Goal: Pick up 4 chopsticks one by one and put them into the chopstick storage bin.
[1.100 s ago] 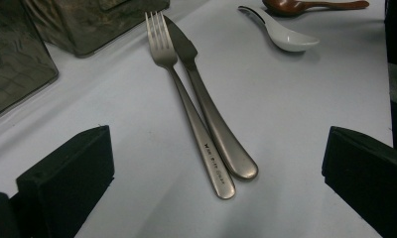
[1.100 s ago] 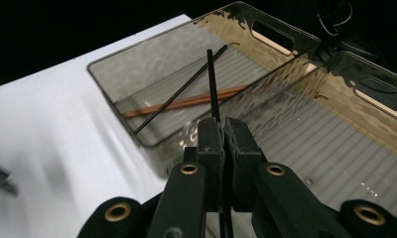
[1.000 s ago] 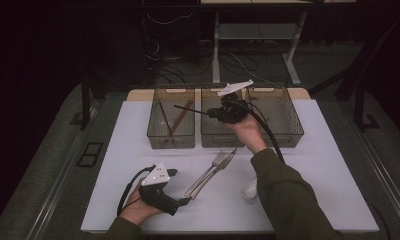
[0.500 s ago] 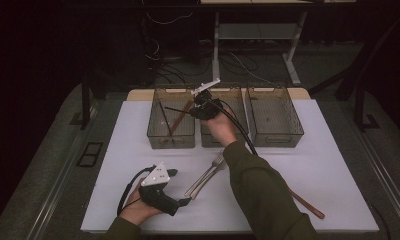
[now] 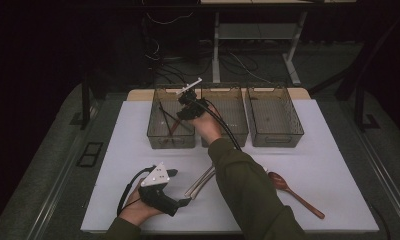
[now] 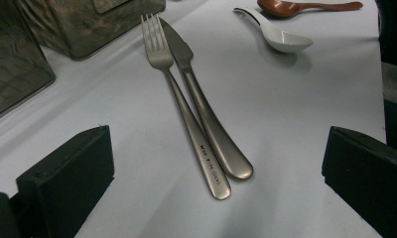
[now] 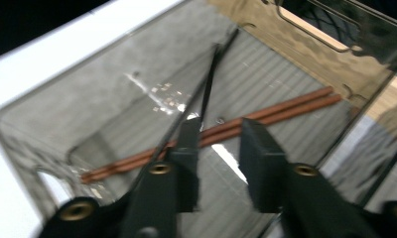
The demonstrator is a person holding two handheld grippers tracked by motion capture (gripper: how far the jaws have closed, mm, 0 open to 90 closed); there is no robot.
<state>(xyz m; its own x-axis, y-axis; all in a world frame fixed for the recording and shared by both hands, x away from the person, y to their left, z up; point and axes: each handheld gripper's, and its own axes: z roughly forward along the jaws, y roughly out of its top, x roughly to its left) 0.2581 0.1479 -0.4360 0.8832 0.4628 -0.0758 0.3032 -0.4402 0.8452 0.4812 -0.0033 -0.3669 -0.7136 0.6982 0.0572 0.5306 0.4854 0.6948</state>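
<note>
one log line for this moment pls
right gripper: over left bin, jaws just opening, black chopsticks free beside them | left gripper: open, by fork

**Your sleeves and your two grippers**

You wear dark olive-green long sleeves. Your left gripper (image 5: 185, 201) is black, topped by a pale grey three-cornered plate, with a black cable looping off its left side. Your right gripper (image 5: 184, 100) is black too, with a white plate, brass-coloured screw rings behind square black jaws, and black cables trailing along your sleeve.
</note>
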